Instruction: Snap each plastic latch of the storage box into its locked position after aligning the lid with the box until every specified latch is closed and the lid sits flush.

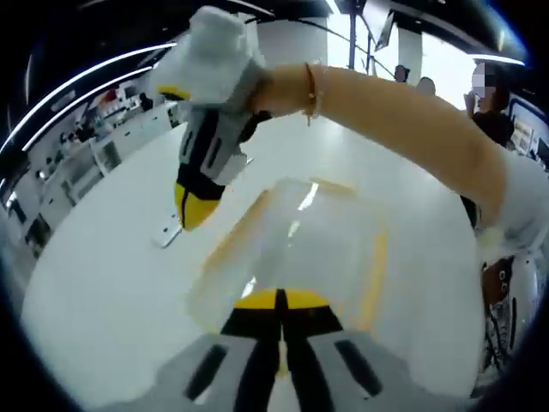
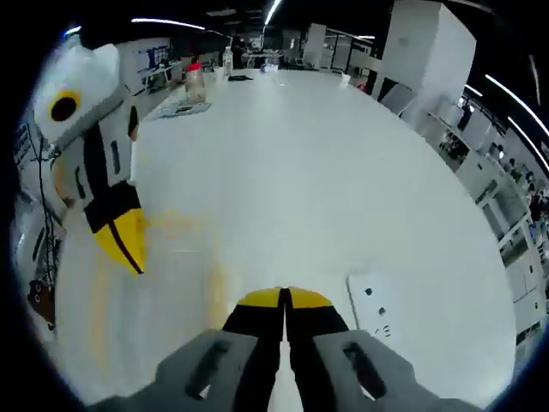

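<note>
We see one storage box point(image 1: 292, 249) — clear, with a yellowish seal line under its lid — lying on the white desk point(image 1: 103, 283), directly ahead of the left gripper point(image 1: 280, 300), whose fingers are pressed together with nothing between them. Farther right, the right gripper point(image 1: 196, 199) comes down at the box's far corner; in its own view its fingers point(image 2: 257, 313) are likewise closed and empty. We judge the latching step is in hand: each closed tip must next find a latch and push it until it snaps. We cannot count the latches — none shows clearly. One small white plate point(image 2: 377, 311) lies beside the box.
</note>
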`<state>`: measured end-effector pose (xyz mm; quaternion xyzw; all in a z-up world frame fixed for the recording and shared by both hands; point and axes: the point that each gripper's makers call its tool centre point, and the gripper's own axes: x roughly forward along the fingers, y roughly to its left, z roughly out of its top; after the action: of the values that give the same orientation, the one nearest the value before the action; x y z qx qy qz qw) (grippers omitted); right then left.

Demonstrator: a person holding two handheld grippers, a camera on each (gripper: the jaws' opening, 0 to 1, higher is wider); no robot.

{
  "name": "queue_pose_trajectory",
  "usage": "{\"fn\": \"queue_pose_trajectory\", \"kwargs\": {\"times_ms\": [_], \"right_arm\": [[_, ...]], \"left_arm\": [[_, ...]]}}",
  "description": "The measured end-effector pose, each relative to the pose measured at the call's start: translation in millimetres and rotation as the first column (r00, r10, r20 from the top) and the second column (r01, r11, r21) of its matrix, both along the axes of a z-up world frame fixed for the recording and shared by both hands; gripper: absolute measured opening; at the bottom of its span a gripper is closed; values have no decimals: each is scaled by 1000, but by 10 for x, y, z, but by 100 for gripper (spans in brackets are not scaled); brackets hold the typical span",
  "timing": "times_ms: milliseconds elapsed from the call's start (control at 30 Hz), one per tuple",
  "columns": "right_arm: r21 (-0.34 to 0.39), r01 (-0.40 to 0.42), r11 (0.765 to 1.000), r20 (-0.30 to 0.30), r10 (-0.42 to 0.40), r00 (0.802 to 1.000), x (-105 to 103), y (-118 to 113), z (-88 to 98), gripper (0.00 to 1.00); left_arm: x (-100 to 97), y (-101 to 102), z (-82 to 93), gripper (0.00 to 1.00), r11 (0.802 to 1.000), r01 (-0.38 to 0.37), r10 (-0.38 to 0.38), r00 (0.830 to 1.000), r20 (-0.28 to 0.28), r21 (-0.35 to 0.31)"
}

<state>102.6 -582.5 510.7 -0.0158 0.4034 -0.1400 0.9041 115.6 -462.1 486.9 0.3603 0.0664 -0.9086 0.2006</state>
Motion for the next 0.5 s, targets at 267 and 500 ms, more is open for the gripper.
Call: {"fn": "queue_pose_trajectory", "kwargs": {"times_ms": [267, 500], "right_arm": [[-157, 83, 984, 70, -73, 995, -154, 297, 656, 6], [-155, 51, 987, 92, -37, 995, -100, 756, 686, 0]], "left_arm": [[4, -93, 38, 0, 999, -39, 40, 999, -33, 30], [-41, -71, 51, 0, 998, -24, 26, 999, -45, 51]]}}
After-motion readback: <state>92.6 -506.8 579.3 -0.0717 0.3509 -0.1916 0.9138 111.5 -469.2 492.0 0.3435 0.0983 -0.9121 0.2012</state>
